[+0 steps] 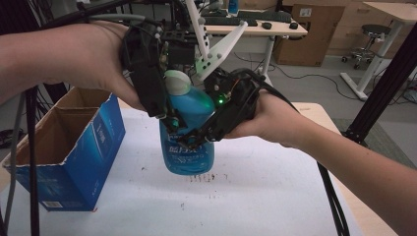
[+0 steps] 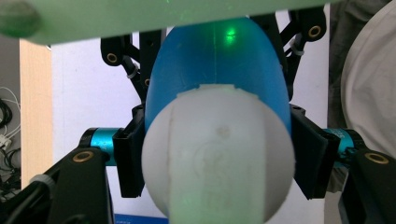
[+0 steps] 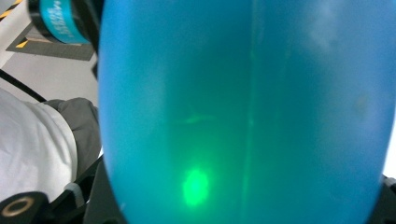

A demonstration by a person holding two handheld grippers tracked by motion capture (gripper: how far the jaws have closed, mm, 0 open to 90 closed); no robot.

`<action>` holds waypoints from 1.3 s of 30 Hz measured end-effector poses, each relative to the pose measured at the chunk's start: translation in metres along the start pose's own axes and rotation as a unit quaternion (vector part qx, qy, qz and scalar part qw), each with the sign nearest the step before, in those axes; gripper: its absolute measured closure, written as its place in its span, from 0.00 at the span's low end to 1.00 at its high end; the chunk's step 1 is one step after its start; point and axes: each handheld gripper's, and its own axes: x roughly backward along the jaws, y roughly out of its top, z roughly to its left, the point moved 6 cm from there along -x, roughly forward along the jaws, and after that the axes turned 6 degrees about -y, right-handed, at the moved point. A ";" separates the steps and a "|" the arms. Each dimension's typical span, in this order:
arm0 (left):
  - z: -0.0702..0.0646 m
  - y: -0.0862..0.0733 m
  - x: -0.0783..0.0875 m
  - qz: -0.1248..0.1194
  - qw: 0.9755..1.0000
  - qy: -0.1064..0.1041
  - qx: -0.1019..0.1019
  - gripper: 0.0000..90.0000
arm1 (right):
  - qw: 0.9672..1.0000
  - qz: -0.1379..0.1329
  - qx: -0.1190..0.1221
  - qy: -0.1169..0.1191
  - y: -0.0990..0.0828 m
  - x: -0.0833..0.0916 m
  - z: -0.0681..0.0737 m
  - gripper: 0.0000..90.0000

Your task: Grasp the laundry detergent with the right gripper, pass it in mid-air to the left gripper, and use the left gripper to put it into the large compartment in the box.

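Right gripper [image 1: 196, 132] is coming in from the right side of the table, tongs clamped tight on the body of the blue bottle [image 1: 189, 147], which is hanging upright over the middle of the white table [image 1: 255, 196], its base just above the top. In the right gripper view the bottle's blue wall [image 3: 243, 107] is sitting right against the lens w/ a green light spot on it. Left gripper [image 1: 160, 110] is reaching over from the left at cap height; in the left gripper view the white cap [image 2: 217, 154] is sitting btwn that gripper's own tongs, not clear if they're pressing on it. Farther left, an open blue cardboard box [image 1: 74, 147] is standing near the table's left edge.
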 end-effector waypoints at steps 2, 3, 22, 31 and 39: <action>0.000 0.000 0.000 0.000 1.000 0.000 0.001 0.36 | 1.000 -0.001 0.000 0.000 0.000 0.000 0.000 0.50; 0.000 0.000 -0.001 0.002 1.000 0.000 0.001 0.36 | 1.000 -0.001 0.000 -0.001 0.000 -0.001 0.000 0.50; 0.001 0.001 -0.001 0.000 1.000 0.005 0.013 0.42 | 1.000 0.007 0.004 -0.012 -0.001 -0.003 -0.001 0.50; 0.001 0.000 -0.002 0.001 1.000 0.009 0.011 0.42 | 1.000 0.009 0.004 -0.014 -0.001 -0.004 0.000 0.49; 0.000 -0.004 -0.005 0.002 1.000 0.000 0.010 0.42 | 1.000 0.000 0.000 -0.005 -0.001 -0.007 -0.002 0.30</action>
